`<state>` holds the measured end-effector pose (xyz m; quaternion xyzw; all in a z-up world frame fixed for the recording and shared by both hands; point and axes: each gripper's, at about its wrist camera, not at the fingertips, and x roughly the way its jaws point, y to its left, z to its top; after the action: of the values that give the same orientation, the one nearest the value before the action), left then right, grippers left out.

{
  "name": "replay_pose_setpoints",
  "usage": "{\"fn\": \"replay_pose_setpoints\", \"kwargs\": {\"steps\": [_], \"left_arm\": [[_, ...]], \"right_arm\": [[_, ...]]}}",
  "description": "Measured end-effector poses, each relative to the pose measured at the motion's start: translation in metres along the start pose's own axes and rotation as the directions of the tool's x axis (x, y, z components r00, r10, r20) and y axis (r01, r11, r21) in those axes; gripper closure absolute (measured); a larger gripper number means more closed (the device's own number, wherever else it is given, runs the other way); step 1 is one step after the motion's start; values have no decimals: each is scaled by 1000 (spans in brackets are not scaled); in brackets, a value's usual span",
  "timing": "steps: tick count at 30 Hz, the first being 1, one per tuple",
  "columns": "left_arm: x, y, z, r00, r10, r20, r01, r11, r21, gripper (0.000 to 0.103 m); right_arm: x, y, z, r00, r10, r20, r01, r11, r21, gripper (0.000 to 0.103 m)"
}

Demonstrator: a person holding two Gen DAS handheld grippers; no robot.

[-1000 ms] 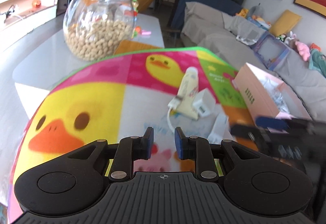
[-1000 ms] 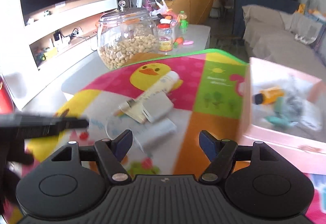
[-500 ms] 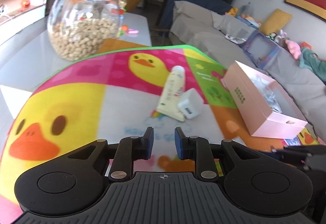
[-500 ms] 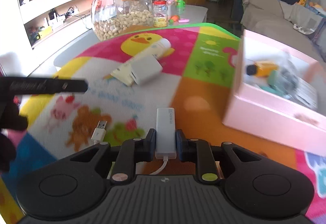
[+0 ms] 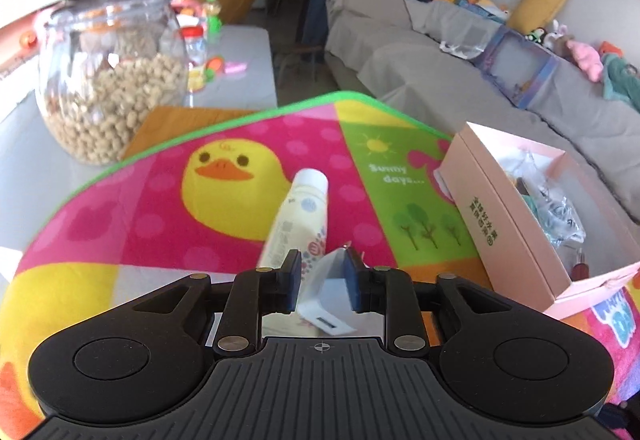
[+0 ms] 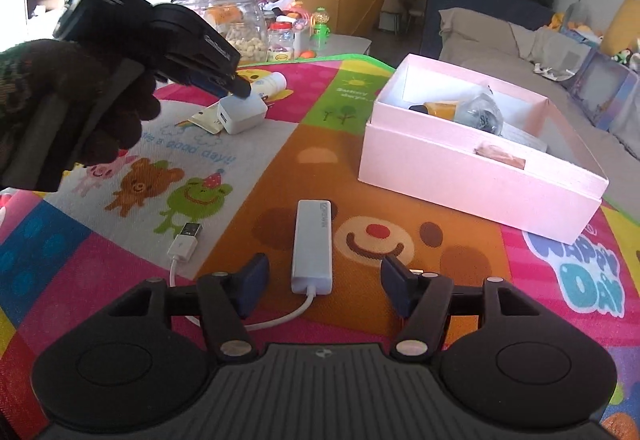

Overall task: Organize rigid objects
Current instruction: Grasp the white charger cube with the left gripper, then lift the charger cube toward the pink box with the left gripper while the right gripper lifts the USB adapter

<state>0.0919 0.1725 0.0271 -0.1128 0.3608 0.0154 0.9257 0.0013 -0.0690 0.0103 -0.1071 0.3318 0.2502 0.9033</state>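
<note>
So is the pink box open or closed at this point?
Open. The pink box has no lid on it, and both wrist views look straight into it at an orange item and clear wrapping inside.

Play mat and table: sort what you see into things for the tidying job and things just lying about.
For the job:
- white charger cube, between the left gripper's fingers
- white USB adapter, on the mat under the open right gripper
- cream tube
- pink box, already part filled

Lying about:
- nut jar
- small bottles behind it
- sofa
</note>
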Motion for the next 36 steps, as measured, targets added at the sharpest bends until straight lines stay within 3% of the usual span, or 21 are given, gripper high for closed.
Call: {"fn": "replay_pose_setpoints", "kwargs": {"steps": [2, 10, 17, 22, 28, 31, 36], "left_arm": [[4, 0, -2, 1000, -25, -16, 24, 1000, -15, 73], [-9, -15, -15, 998, -53, -30, 56, 993, 103, 71], [-1, -21, -9, 999, -15, -30, 17, 998, 66, 68], [-3, -35, -11, 998, -3, -57, 11, 988, 151, 66], [-24, -42, -32, 995, -53, -83, 70, 974, 215, 66], [-40, -48, -46, 996, -39, -75, 58, 959, 278, 66], [-58, -53, -63, 997, -24, -78, 47, 952, 302, 66]], "right_arm": [[2, -3, -1, 1000, 7, 0, -7, 1000, 22, 37], [4, -9, -2, 999, 36, -2, -36, 997, 67, 32], [4, -7, -3, 1000, 29, -1, -29, 997, 65, 32], [4, -8, -3, 999, 32, 0, -32, 997, 71, 31], [4, -10, -3, 999, 42, 3, -42, 996, 79, 30], [4, -10, -3, 999, 41, 3, -41, 996, 79, 30], [4, -9, -3, 999, 39, 2, -39, 996, 77, 30]]}}
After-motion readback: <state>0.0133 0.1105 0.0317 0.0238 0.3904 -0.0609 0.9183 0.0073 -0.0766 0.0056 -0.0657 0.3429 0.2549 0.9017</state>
